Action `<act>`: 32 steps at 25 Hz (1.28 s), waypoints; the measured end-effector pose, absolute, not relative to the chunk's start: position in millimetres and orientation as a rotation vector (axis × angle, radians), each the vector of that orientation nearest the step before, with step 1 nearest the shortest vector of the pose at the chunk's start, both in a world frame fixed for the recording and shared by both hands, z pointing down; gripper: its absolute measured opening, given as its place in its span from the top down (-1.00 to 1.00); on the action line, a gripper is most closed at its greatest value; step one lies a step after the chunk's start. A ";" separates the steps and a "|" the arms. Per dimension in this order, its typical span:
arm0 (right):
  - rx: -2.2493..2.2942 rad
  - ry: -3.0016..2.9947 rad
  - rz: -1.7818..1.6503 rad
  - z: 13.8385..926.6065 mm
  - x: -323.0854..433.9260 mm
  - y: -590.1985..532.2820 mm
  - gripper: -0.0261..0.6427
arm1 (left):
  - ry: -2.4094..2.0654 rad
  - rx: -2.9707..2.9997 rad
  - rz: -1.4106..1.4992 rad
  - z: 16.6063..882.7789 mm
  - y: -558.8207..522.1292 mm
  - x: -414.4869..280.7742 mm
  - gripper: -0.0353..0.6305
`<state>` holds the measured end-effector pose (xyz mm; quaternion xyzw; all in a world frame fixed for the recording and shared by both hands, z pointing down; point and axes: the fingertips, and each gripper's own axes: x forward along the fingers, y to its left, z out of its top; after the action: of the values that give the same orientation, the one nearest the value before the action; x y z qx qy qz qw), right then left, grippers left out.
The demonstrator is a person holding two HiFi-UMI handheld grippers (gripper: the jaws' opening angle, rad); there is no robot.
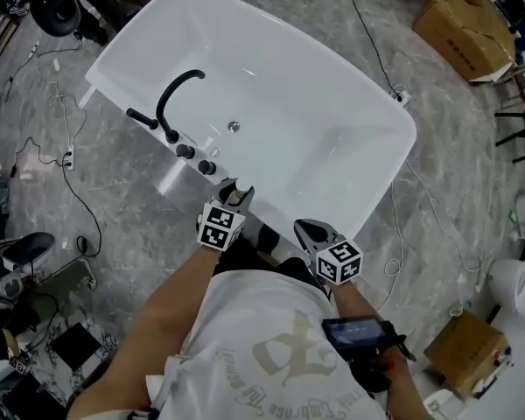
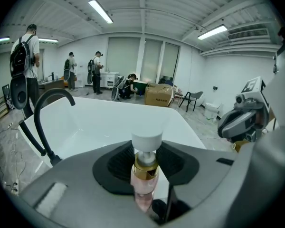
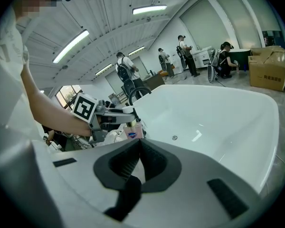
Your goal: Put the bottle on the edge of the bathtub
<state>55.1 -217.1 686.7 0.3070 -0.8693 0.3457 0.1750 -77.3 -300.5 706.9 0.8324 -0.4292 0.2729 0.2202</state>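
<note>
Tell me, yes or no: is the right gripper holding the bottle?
No, the bottle sits clamped in the left gripper; the right gripper is shut, empty.

Lit brightly and evenly from overhead by ceiling strip lights [image 2: 100,11], with soft glare on the white bathtub [image 1: 350,103] and only faint shadows. Bent hard by fisheye in both gripper views, dark at the corners, slightly blurred close up on the bottle [image 2: 145,189].

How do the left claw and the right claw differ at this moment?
The left claw grips a white-capped pink bottle; the right claw holds nothing. The left claw's jaws stand apart around the bottle; the right claw's are shut together. The left claw is nearer the black tap than the right claw. Both point toward the white bathtub.
</note>
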 end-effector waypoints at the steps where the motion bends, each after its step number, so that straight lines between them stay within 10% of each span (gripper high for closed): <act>1: 0.873 -2.462 0.981 686.4 55.1 -218.9 0.90 | -1.182 2.310 0.756 708.2 -302.3 -76.1 0.47; 32: 0.853 -2.444 0.959 683.5 60.2 -240.5 0.90 | -1.189 2.341 0.762 715.0 -315.1 -63.9 0.45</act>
<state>60.2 -240.5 683.5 0.3034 -0.8693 0.3412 0.1893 -63.9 -315.1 715.0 0.8385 -0.4260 0.2729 0.2023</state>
